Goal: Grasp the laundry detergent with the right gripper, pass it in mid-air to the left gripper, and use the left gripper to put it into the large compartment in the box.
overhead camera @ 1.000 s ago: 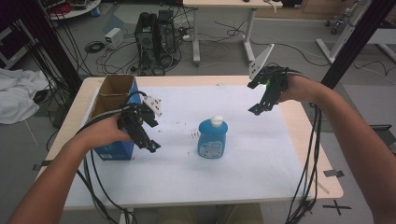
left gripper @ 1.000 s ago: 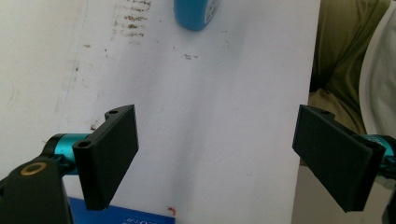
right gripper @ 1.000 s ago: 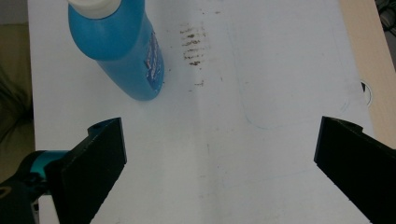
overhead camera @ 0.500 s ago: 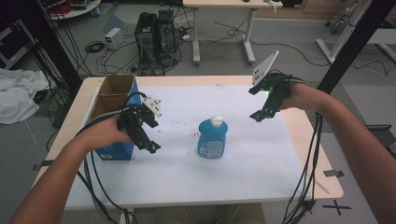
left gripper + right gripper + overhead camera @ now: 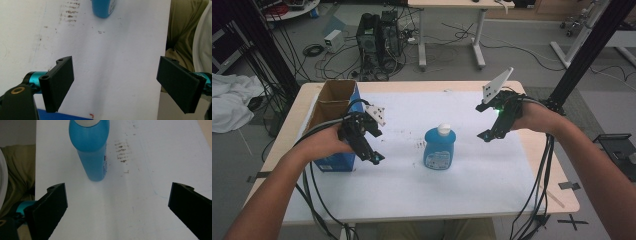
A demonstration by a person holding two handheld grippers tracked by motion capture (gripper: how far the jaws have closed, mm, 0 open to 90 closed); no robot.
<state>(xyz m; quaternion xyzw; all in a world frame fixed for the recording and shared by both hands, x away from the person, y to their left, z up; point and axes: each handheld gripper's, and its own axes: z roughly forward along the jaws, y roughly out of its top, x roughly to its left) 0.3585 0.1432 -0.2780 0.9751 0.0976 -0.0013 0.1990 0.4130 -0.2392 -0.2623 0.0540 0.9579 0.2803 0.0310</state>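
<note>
Both grippers, left (image 5: 374, 155) and right (image 5: 486, 121), jaws wide apart, flank the upright blue bottle (image 5: 439, 148); the reach-in comes next, I'd say.

— Any movement since the last check?
— Right tongs (image 5: 492, 121) shifted down and toward the person, nearer the blue bottle (image 5: 439, 147), with the grey plate now tilted upward.

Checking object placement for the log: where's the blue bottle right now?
In the high view the blue bottle stands upright near the middle of the white table cover, between the left tongs and the right tongs, untouched by either, with the cardboard box off to its left.
</note>
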